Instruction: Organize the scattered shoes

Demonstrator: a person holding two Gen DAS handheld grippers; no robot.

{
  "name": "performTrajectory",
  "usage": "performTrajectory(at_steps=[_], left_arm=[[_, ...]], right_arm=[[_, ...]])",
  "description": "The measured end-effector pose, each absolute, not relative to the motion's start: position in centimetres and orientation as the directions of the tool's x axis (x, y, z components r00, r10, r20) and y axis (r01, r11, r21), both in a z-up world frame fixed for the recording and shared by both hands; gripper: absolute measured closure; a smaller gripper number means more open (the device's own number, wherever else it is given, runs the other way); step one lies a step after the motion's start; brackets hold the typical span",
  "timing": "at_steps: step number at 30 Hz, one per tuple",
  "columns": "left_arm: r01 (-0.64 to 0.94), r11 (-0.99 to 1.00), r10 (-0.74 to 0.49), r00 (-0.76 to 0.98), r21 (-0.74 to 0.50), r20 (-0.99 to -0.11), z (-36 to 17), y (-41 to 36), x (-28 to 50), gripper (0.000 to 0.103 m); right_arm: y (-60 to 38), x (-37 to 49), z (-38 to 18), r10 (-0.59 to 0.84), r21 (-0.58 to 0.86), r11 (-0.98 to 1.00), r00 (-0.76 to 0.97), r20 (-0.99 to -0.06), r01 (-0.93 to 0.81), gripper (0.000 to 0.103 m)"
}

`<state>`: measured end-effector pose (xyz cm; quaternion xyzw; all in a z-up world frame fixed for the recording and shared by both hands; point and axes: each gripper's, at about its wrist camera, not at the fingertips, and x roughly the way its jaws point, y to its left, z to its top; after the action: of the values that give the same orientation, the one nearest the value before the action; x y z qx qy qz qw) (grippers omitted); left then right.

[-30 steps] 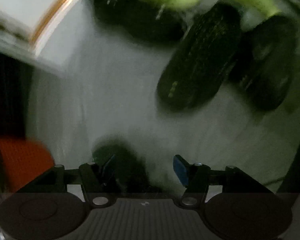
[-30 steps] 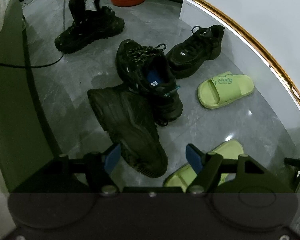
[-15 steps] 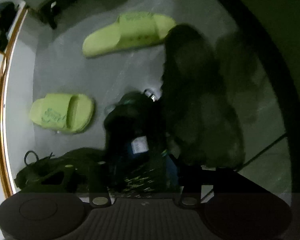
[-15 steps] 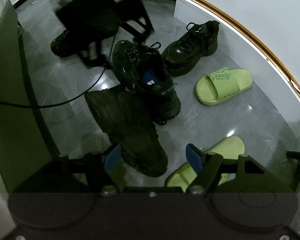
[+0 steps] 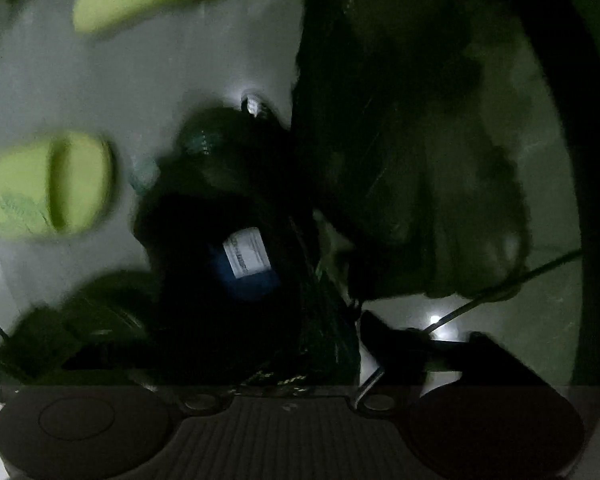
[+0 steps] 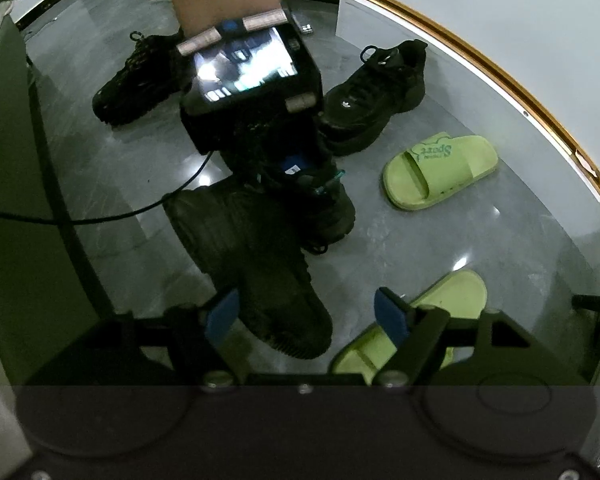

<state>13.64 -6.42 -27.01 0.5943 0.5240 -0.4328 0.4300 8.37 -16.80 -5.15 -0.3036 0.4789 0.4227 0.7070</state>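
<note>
Grey tiled floor (image 6: 440,240), white wall with gold trim along far edge. Left claw (image 6: 256,92) down over middle black sneaker (image 6: 312,188), blue insole showing; fingers hidden among laces, spread cannot be told. Right claw (image 6: 304,316) wide apart, holding nothing, just above toe of near sneaker (image 6: 252,264). Green slide (image 6: 440,170) lies near wall, second slide (image 6: 416,320) under right finger.

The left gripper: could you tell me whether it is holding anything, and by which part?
It cannot be told. The left gripper straddles the black sneaker near its laces, but its fingers are hidden in the dark.
</note>
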Motion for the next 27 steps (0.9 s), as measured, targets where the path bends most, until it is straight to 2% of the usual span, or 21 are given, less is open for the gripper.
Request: performTrajectory(at_steps=[1, 2, 3, 4, 5, 6, 7, 9, 13, 16, 21, 23, 27], left_arm=[[0.992, -0.108, 0.256, 0.089, 0.063, -0.963, -27.5, -6.3, 13.2, 0.016], [0.98, -0.171, 0.252, 0.139, 0.097, -0.958, -28.2, -6.1, 12.4, 0.017], [0.967, -0.222, 0.244, 0.18, 0.126, -0.953, -28.8, -5.8, 11.7, 0.028], [0.965, -0.224, 0.23, 0.19, 0.138, -0.954, -28.8, -5.7, 11.6, 0.033], [0.975, -0.184, 0.215, 0.166, 0.127, -0.962, -28.4, -5.7, 11.9, 0.047], [0.994, -0.077, 0.21, 0.093, 0.078, -0.973, -27.7, -5.8, 13.1, 0.073], [0.999, 0.018, 0.197, 0.031, 0.035, -0.98, -27.0, -5.7, 14.1, 0.078], [0.996, 0.083, 0.178, -0.001, 0.014, -0.984, -26.1, -5.2, 14.9, 0.086], [0.989, 0.14, 0.173, 0.011, 0.036, -0.985, -24.4, -3.3, 14.7, 0.088], [0.966, 0.248, 0.139, 0.037, 0.071, -0.99, -20.8, -1.1, 14.3, 0.088], [0.828, 0.554, 0.002, 0.11, 0.093, -0.994, -11.4, 3.8, 13.4, 0.088], [0.712, 0.702, -0.112, 0.148, 0.027, -0.983, -8.0, 6.9, 13.0, 0.088], [0.512, 0.847, -0.261, 0.165, -0.144, -0.951, -8.1, 12.5, 11.6, 0.087]], right_arm=[[-16.6, 8.4, -5.3, 0.307, -0.024, 0.458, 0.184, -0.934, -0.888, 0.029], [-16.3, 8.5, -5.4, 0.307, -0.024, 0.458, 0.184, -0.934, -0.889, 0.029], [-16.0, 8.6, -5.6, 0.308, -0.024, 0.458, 0.184, -0.934, -0.889, 0.029], [-15.8, 8.6, -5.7, 0.308, -0.024, 0.457, 0.184, -0.933, -0.889, 0.029], [-15.7, 8.7, -5.8, 0.309, -0.025, 0.457, 0.185, -0.933, -0.889, 0.029], [-16.0, 8.6, -5.6, 0.31, -0.025, 0.457, 0.186, -0.932, -0.889, 0.029], [-16.3, 8.6, -5.5, 0.311, -0.025, 0.457, 0.187, -0.932, -0.889, 0.029], [-16.8, 8.6, -5.2, 0.314, -0.026, 0.457, 0.189, -0.931, -0.889, 0.029], [-17.8, 8.5, -4.7, 0.319, -0.028, 0.456, 0.193, -0.928, -0.89, 0.029], [-18.6, 8.4, -4.3, 0.323, -0.029, 0.455, 0.196, -0.926, -0.89, 0.029], [-18.9, 8.5, -4.0, 0.324, -0.025, 0.454, 0.191, -0.927, -0.891, 0.029], [-18.9, 8.8, -4.1, 0.322, -0.024, 0.458, 0.191, -0.927, -0.889, 0.029], [-19.1, 8.7, -3.9, 0.32, -0.023, 0.462, 0.191, -0.928, -0.887, 0.029]])
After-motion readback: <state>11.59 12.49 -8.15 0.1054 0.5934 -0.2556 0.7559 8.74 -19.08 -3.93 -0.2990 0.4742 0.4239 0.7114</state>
